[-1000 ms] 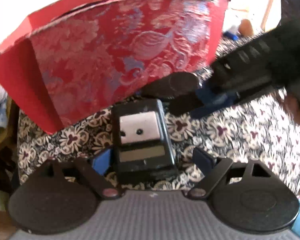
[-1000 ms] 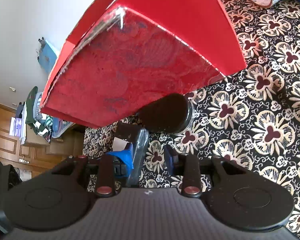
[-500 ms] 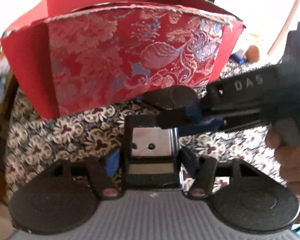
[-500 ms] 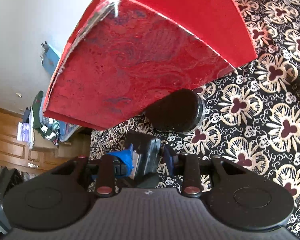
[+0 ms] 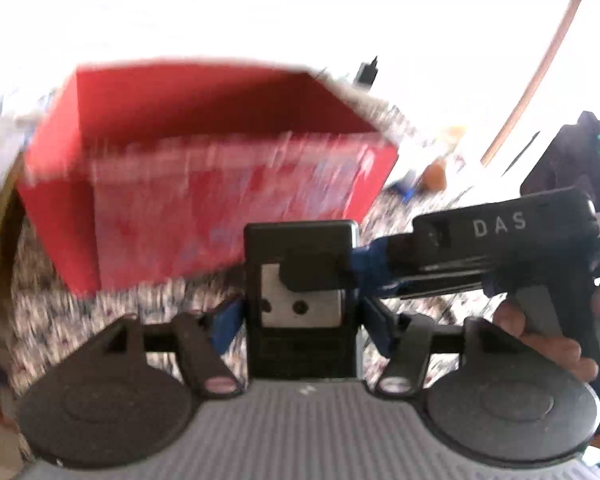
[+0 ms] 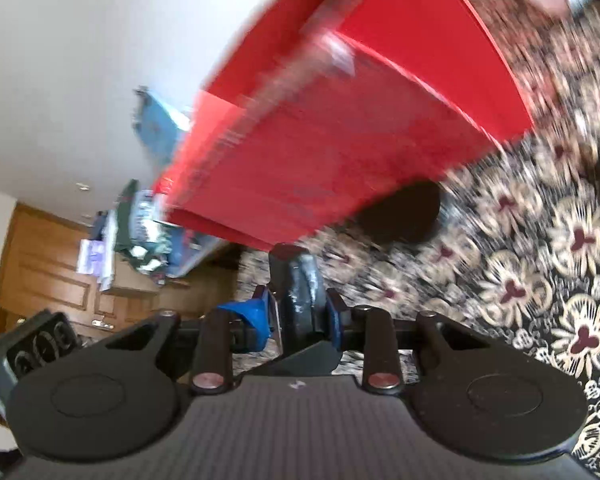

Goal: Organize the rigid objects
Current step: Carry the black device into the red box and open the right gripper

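Mid-task. One flat black rectangular device with a grey metal plate [image 5: 300, 300] is off the patterned black-and-cream floral cloth [image 6: 560, 280] and held by both grippers, in front of the open red brocade-covered box [image 5: 204, 184], not yet inside it.

Left gripper [image 5: 300, 320]: about half open, blue pads pressed on the device's two long sides. Right gripper [image 5: 342, 270] comes in from 3 o'clock in the left wrist view and pinches the device's edge; in the right wrist view its jaws [image 6: 300, 312] are nearly shut and closing on that thin edge.

Box sits at 12 o'clock of the device in the left view, mouth facing up; as far as the blurred view shows, nothing lies inside it.

Left to do, my read: carry the device over the rim, drop it in, then fetch the round black disc-shaped object [image 6: 400, 212] lying on the cloth against the box's lower corner, at 1 o'clock in the right view.

Counts: device 1, box 1, round black object 1, grippers 2. A person's fingers [image 5: 540, 332] are on the right gripper's handle.
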